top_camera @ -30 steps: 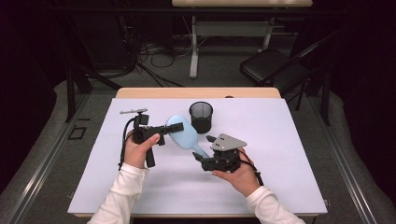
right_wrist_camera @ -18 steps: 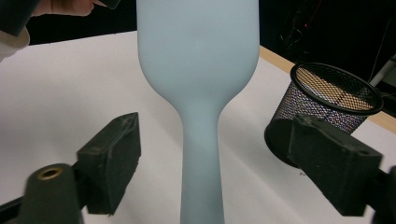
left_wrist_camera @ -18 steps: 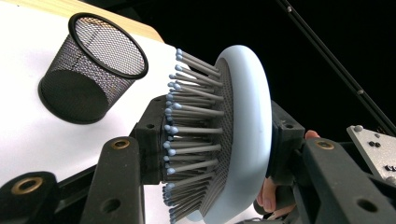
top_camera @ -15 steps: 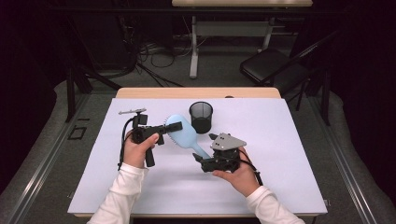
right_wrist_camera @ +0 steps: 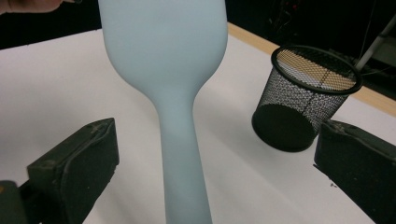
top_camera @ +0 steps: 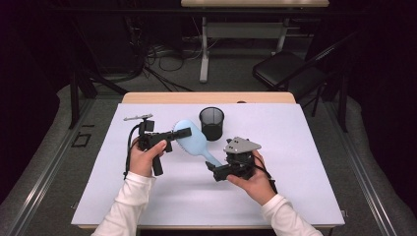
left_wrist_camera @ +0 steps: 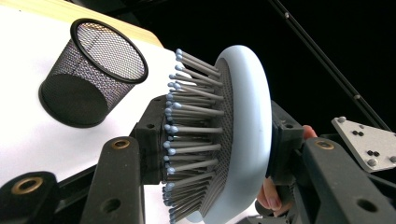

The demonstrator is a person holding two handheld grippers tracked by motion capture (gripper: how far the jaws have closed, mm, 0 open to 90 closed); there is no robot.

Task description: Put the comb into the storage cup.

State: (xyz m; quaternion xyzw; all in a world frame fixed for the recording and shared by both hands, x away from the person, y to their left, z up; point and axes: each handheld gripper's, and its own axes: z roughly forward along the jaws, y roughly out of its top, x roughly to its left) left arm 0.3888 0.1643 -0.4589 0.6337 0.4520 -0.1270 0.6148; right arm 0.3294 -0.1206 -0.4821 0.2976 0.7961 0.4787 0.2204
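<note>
Fingers of the left gripper [top_camera: 181, 132] pinch the brush [top_camera: 193, 141] by its head, bristles against one pad, holding it above the table [top_camera: 305, 162] near the cup [top_camera: 212, 123]. Right gripper [top_camera: 212, 170] jaws have just been opening; they stand spread either side of the handle, clear of it.

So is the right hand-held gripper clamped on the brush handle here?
No: in the right gripper view the right hand-held gripper has its jaws spread wide, well clear of the pale blue hairbrush handle between them.

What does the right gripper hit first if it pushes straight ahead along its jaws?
Likely the hairbrush: its handle runs between the right gripper's open jaws, and the widening head lies ahead. Depth is unclear.
</note>
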